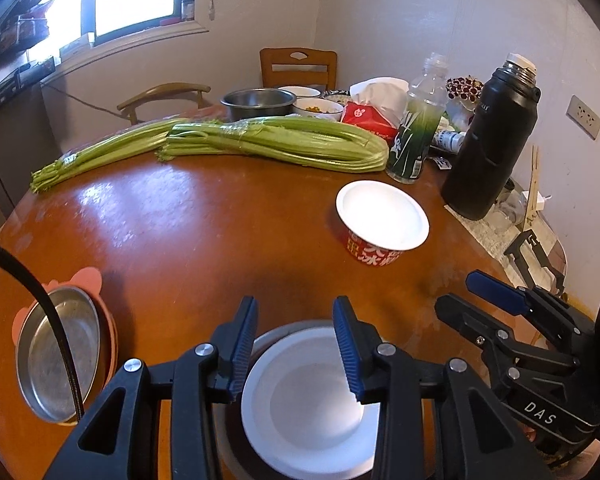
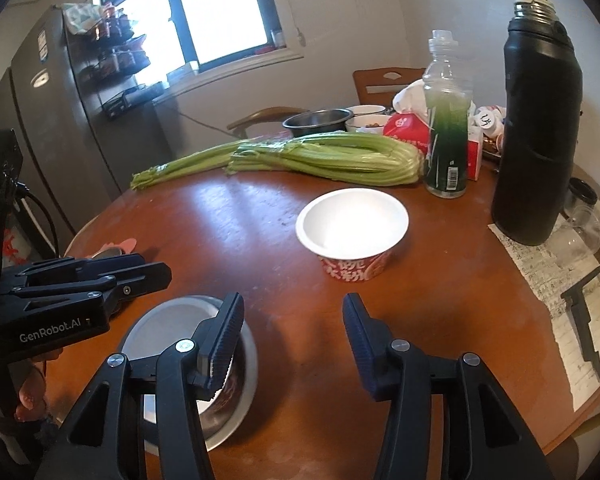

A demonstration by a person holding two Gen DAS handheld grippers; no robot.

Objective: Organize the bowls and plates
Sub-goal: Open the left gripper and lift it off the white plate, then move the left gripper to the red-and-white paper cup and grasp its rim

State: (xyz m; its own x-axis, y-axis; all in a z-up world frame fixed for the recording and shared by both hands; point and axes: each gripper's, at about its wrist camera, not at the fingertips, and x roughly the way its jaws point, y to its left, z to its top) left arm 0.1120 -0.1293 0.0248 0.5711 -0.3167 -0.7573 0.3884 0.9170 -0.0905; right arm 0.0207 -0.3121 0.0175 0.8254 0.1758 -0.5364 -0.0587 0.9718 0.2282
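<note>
**A:** Where do the bowls stand?

**B:** A white paper bowl [image 1: 312, 404] sits inside a steel dish [image 2: 236, 396] at the near edge of the round brown surface [image 1: 180, 232]. A second paper bowl with red print [image 1: 382, 220] stands alone mid-surface, upright and empty. At the left edge, a steel plate [image 1: 52, 352] rests on a pink plate [image 1: 108, 336].

**A:** And the tongs?

**B:** The left tongs [image 1: 296, 348] hover above the nested bowl, jaws partly apart, nothing pressed between them. The right tongs [image 2: 294, 344] are spread a bit wider over bare wood, just right of that dish, holding nothing.

**A:** What lies behind?

**B:** Two celery bunches [image 1: 276, 144] lie across the far side. To the right stand a clear bottle of green liquid [image 1: 416, 128] and a tall black flask [image 1: 490, 140]. Beyond the celery: a steel pot [image 1: 258, 102], small white bowls [image 1: 318, 109], whose contents cannot be made out, and a red tissue pack [image 1: 370, 118].
</note>
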